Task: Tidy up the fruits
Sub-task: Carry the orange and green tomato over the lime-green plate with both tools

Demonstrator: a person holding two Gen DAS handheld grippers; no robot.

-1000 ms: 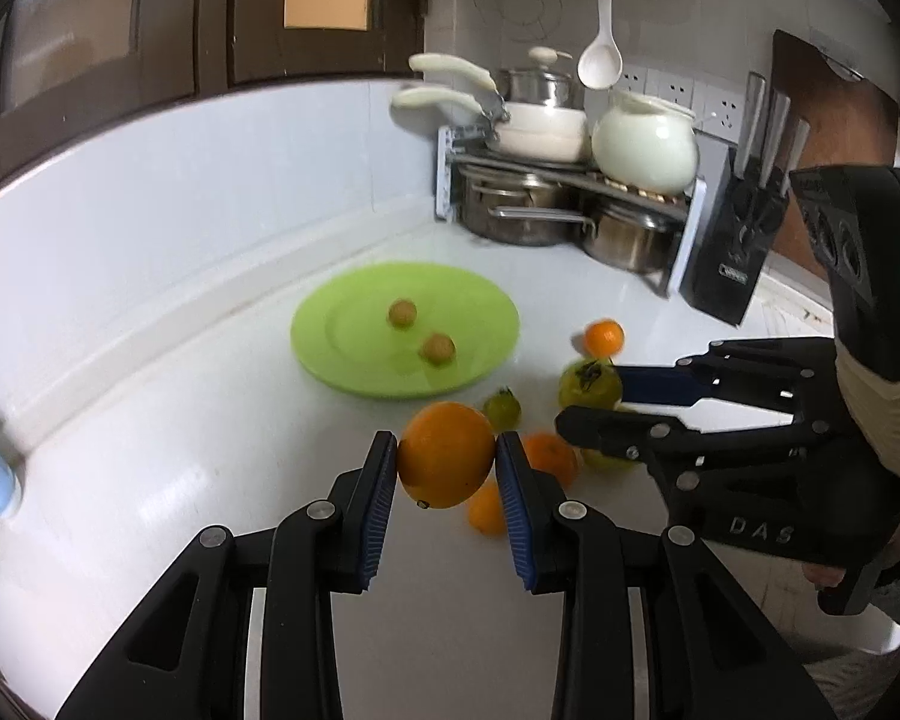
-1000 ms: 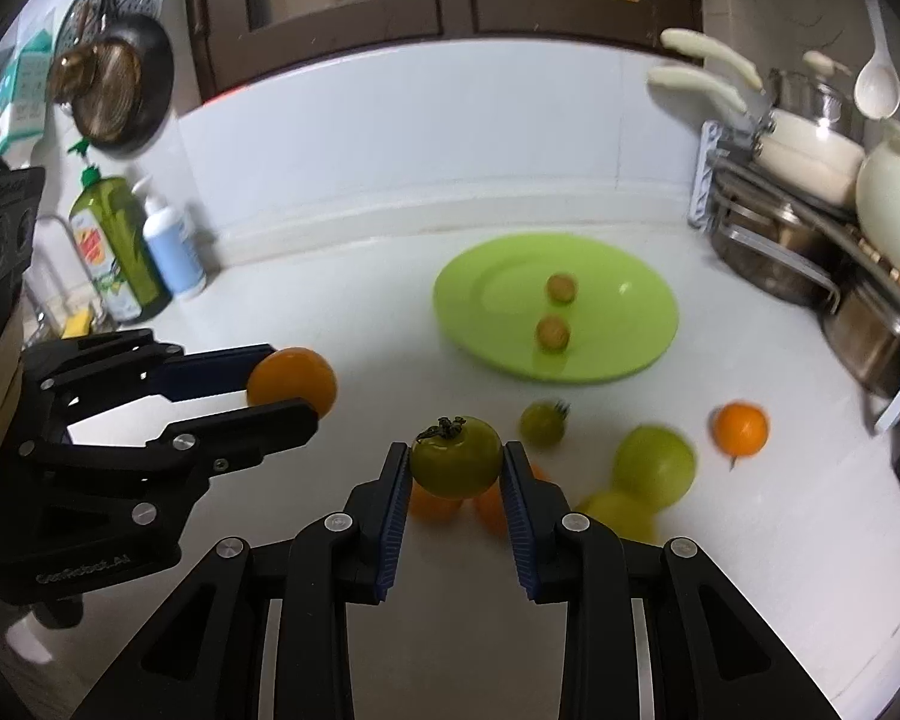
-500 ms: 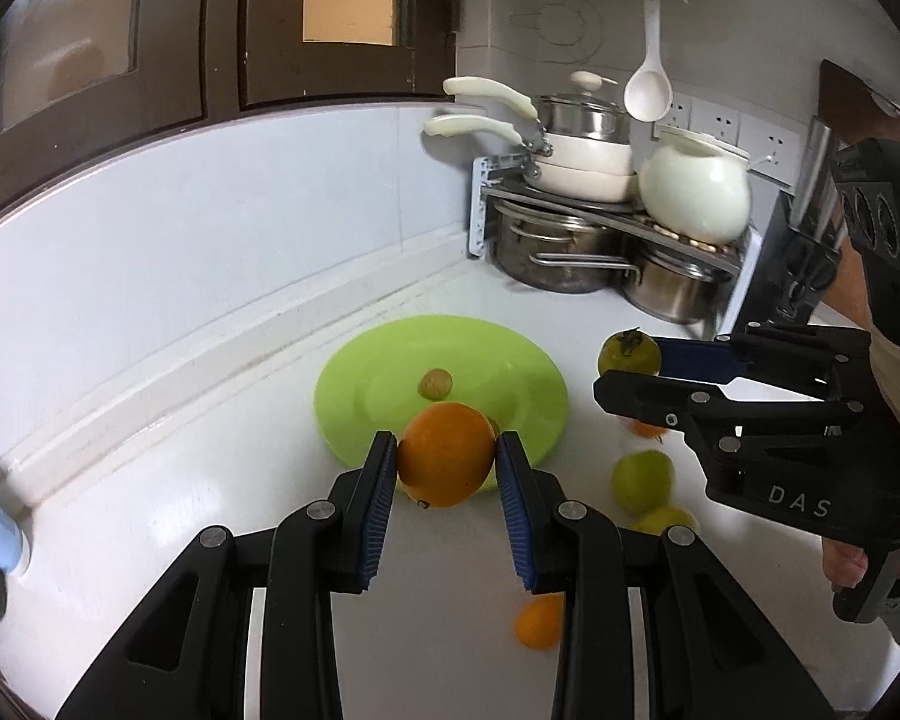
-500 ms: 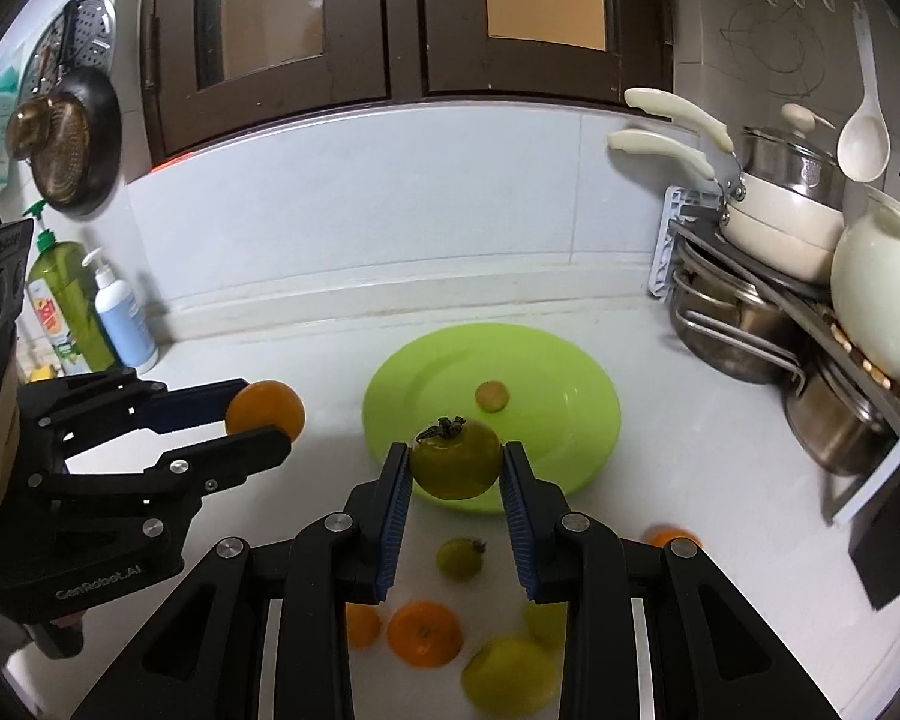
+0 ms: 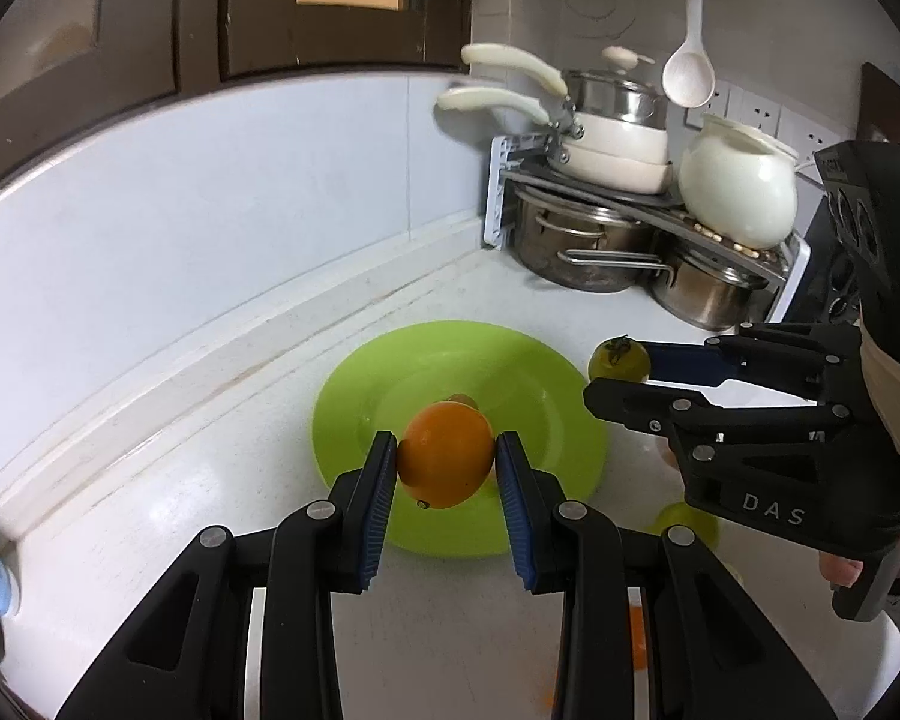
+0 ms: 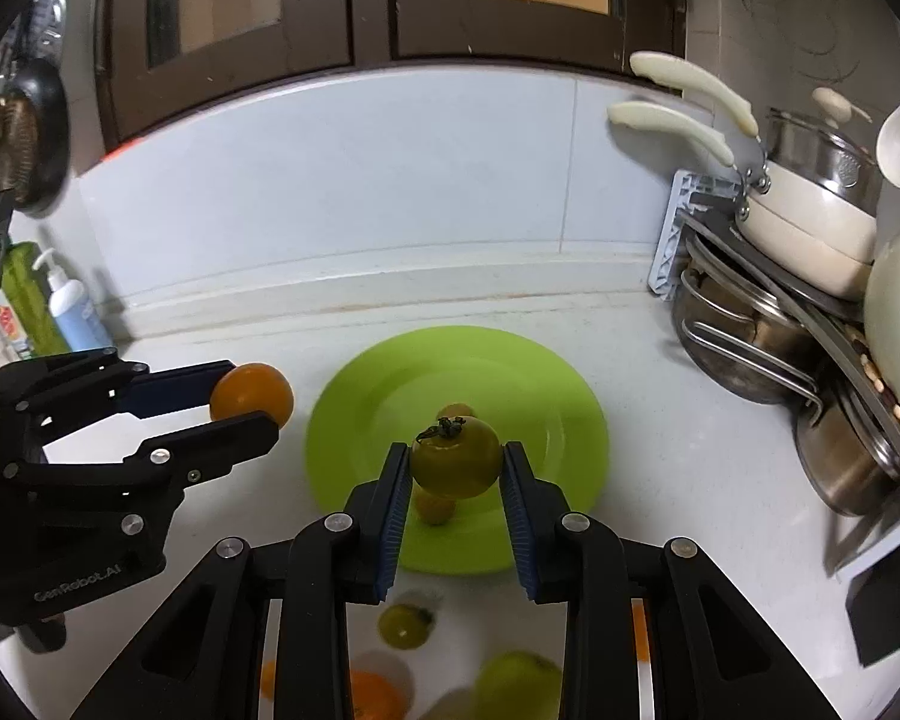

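Observation:
My left gripper (image 5: 447, 471) is shut on an orange (image 5: 444, 456) and holds it above the near part of the lime green plate (image 5: 390, 372). My right gripper (image 6: 456, 474) is shut on a yellow-green persimmon (image 6: 457, 463) with a dark calyx, also above the plate (image 6: 360, 420). Each gripper shows in the other's view, the right one (image 5: 621, 378) and the left one (image 6: 252, 405). Two small brown fruits (image 6: 435, 507) lie on the plate, partly hidden.
Loose fruits lie on the white counter in front of the plate: a small green one (image 6: 403, 624), an orange one (image 6: 372, 693), a yellow-green one (image 6: 516, 687). A pot rack (image 6: 780, 312) stands at the right. Bottles (image 6: 69, 306) stand at the far left.
Both grippers have lifted and moved forward with their fruits, from over the loose fruit pile to over the green plate.

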